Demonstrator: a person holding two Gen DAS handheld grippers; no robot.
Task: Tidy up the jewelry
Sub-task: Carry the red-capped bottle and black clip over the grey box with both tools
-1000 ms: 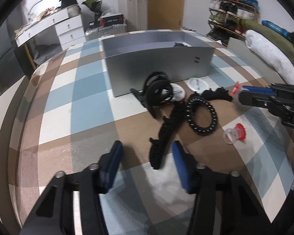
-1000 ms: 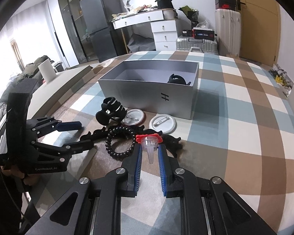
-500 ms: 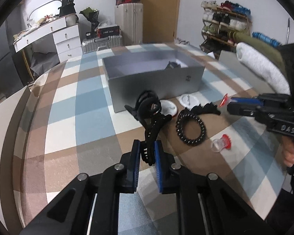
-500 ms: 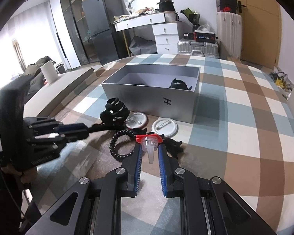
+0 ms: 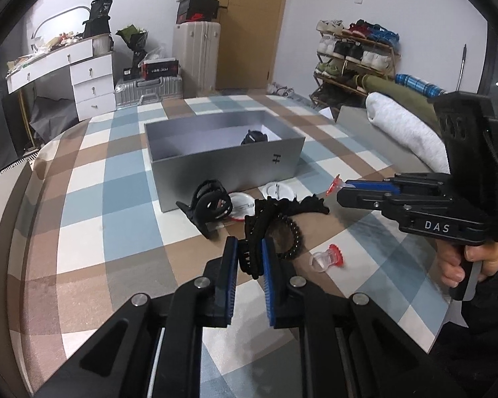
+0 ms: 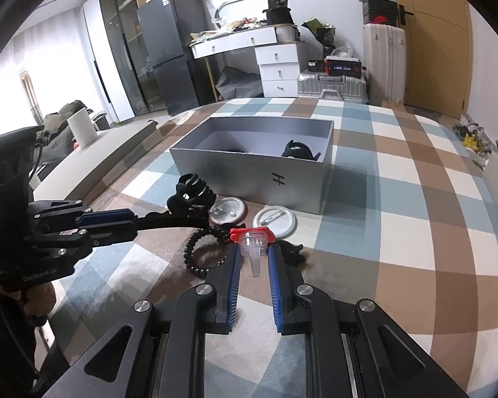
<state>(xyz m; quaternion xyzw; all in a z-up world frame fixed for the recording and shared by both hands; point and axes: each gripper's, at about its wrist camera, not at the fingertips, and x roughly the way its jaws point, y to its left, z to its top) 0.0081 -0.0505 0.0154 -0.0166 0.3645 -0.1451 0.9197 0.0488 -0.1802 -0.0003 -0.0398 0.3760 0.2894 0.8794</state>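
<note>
checkered cloth [image 5: 83,232] | left tongs [image 5: 249,248] clamp black band [image 5: 254,248]; right tongs [image 6: 253,255] clamp red-capped clip [image 6: 253,242]

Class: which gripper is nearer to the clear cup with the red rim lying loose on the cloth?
Left. The left gripper, shut on a black band, sits just beside the loose cup; the right gripper, holding another cup, hangs farther back.

Black grippers [image 5: 250,248], blue pads [image 5: 268,268], silver screws.

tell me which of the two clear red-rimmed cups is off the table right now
The clear red-rimmed cup clamped in the right gripper is in the air. The other cup lies on its side on the checked cloth, beside the black coil bracelet.
</note>
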